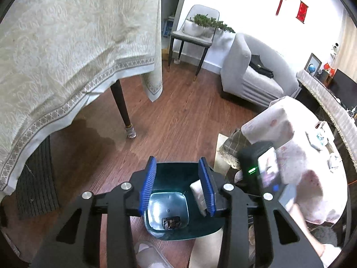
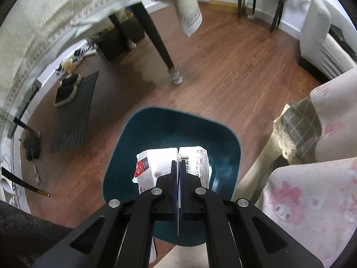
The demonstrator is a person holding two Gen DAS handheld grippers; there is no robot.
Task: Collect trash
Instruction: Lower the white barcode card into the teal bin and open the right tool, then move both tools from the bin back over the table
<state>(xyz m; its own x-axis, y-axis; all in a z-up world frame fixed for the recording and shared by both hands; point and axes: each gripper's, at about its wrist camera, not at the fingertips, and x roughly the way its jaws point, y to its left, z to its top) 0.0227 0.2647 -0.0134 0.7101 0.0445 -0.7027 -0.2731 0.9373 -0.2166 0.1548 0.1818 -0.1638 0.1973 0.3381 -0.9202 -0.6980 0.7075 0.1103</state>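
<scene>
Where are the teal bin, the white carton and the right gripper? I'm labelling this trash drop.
teal bin [image 2: 225, 143]: right wrist view, inner right wall.
white carton [image 2: 156, 163]: right wrist view, printed left face.
right gripper [image 2: 178, 163]: right wrist view, between fingertips.

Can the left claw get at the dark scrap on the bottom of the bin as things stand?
Probably yes. The left claw hangs open right above the teal bin, and the dark scrap lies uncovered below; only the white box at one side narrows the way.
</scene>
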